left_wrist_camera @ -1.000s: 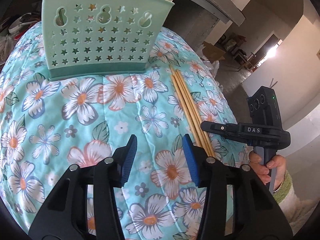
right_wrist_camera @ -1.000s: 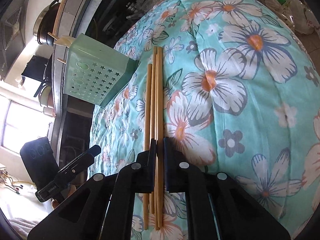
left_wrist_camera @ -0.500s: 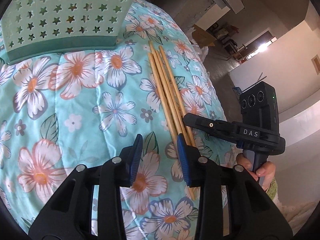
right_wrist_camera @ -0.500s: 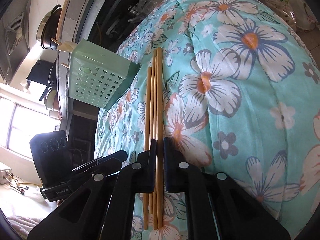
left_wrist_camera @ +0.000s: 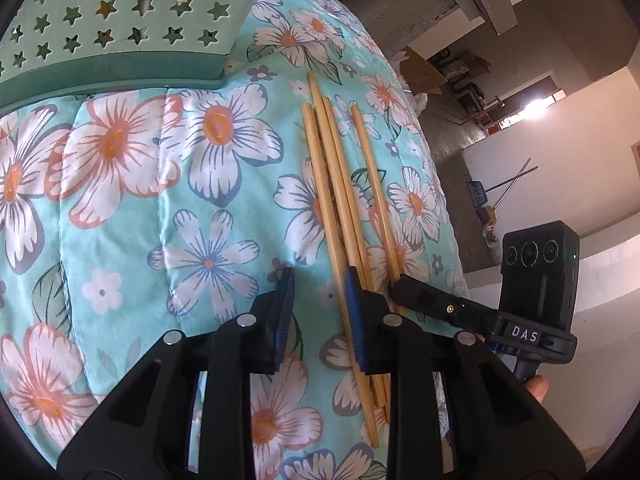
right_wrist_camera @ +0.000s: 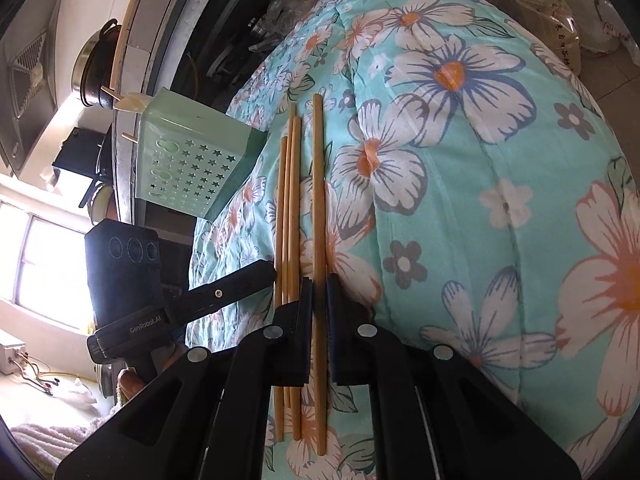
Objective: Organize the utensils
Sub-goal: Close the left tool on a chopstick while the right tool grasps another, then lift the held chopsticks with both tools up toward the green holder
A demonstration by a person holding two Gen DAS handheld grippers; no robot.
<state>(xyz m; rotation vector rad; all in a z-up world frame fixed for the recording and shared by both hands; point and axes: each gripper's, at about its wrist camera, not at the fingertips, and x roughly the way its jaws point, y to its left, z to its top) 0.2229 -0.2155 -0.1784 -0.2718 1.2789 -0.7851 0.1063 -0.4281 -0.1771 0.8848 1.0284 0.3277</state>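
Right wrist: right gripper stays clamped on one chopstick, now split from three others. Left gripper has come in beside them, jaws closing, nothing between. Caddy lies ahead.

Chopsticks: pale wood, matt, smooth. Quilt: stitched flowered cloth, soft, matt. Utensil holder: mint plastic, faint sheen, star-shaped holes. Left gripper: matt black plastic, blue pads.

Chopsticks lie on the quilt, right of the utensil holder.
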